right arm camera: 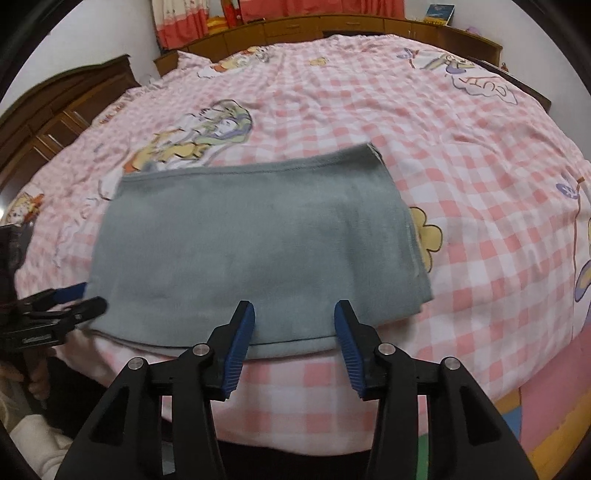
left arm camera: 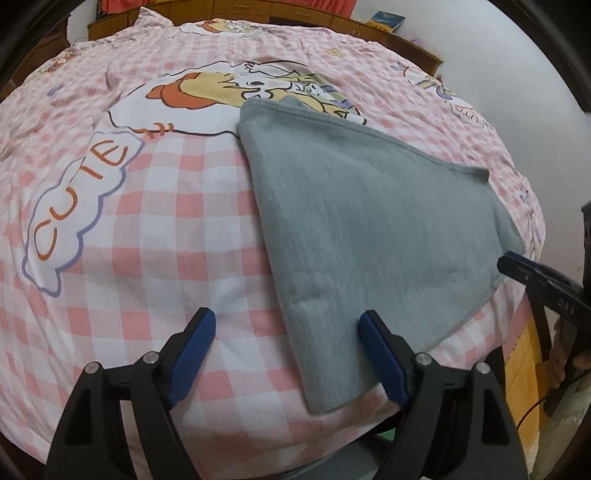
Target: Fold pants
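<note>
Folded grey pants (right arm camera: 255, 251) lie flat on pink-checked bed (right arm camera: 461, 147). Left claw (left arm camera: 286, 325) wide open w/ nothing held; right claw (right arm camera: 294, 317) partly open, empty, above pants' near edge.

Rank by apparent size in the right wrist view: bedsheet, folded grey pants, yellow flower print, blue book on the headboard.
1. Bedsheet
2. Folded grey pants
3. Yellow flower print
4. Blue book, though it sits far from the camera, so its true size is unsure.

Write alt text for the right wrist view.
Folded grey pants lie flat on a pink checked bedspread. The right hand-held gripper hangs open over their near edge, and the left hand-held gripper is at their left edge.
</note>
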The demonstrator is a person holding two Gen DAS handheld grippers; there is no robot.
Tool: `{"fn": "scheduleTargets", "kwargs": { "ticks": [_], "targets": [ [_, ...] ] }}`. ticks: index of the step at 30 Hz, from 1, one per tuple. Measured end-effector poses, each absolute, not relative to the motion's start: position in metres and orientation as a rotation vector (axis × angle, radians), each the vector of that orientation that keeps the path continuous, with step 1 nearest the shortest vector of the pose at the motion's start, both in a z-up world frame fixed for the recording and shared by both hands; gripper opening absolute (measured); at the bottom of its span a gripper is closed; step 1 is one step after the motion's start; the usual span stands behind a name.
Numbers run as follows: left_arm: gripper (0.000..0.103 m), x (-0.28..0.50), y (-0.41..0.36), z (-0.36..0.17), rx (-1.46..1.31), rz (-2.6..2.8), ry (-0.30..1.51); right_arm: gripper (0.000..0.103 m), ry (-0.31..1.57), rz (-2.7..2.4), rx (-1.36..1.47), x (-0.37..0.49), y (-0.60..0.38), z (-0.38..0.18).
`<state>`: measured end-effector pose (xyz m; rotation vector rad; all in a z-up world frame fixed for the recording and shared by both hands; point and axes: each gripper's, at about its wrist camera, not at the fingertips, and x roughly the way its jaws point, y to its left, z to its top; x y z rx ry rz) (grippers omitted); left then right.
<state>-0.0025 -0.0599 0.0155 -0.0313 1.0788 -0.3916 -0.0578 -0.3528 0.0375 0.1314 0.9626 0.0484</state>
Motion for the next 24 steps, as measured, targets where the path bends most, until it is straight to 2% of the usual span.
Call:
{"fn": "scheduleTargets", "kwargs": {
  "ticks": [7, 14, 20, 24],
  "targets": [
    [0.085, -0.004, -0.061, 0.013, -0.021, -0.394, 1.084, 0.048, 0.999, 0.032, 0.151, -0.053, -0.349, 0.009],
    [0.091, -0.006, -0.064, 0.007, -0.005, -0.407, 1.081, 0.07, 1.012, 0.065, 0.151, -0.054, -0.342, 0.001],
    [0.09, -0.004, -0.059, 0.017, -0.046, -0.41, 1.08, 0.07, 0.995, 0.026, 0.129, -0.059, -0.335, 0.01],
    [0.09, -0.004, -0.054, 0.032, -0.073, -0.413, 1.012, 0.07, 0.99, 0.056, 0.167, -0.064, -0.336, 0.021]
  ]
}}
